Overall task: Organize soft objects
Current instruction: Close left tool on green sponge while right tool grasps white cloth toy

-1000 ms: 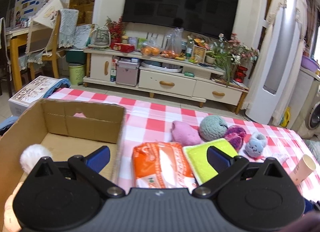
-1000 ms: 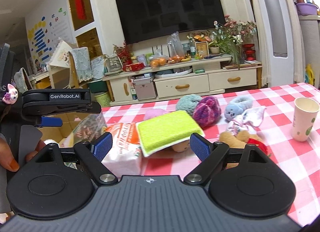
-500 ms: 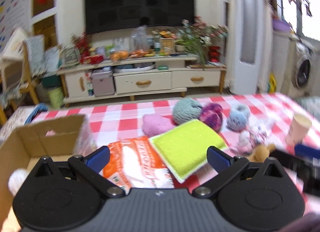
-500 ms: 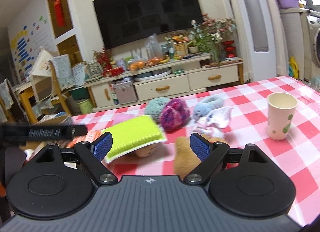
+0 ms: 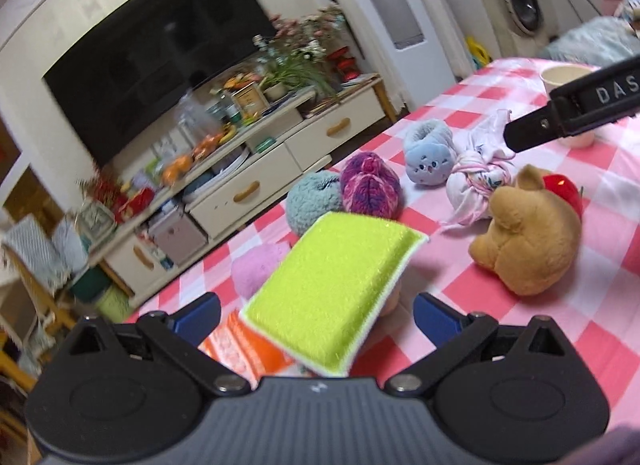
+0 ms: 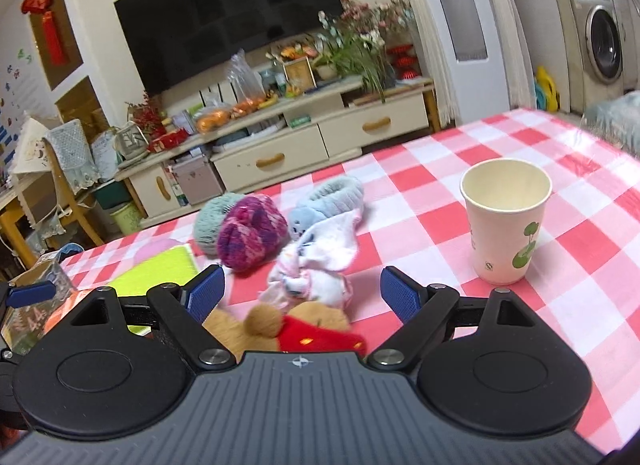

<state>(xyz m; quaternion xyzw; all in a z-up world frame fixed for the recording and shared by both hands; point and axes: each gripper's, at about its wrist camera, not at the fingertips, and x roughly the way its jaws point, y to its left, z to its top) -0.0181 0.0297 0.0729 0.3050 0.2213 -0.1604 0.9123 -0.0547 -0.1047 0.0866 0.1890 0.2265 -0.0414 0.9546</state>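
Left gripper [image 5: 316, 315]: jaws spread, green sponge [image 5: 334, 289] between | right gripper [image 6: 302, 291]: jaws spread over bear toy [image 6: 280, 323] | paper cup [image 6: 505, 221] well apart.

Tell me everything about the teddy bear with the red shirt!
The teddy bear is a soft plush toy with golden-brown fuzzy fur, rounded ears and a red top. It lies tipped over on the pink-and-white checked tablecloth, head toward the left gripper's camera. The knotted white cloth bundle lies right beside it. The open right gripper hovers directly over it, not gripping it; from there only its ears and red top show.
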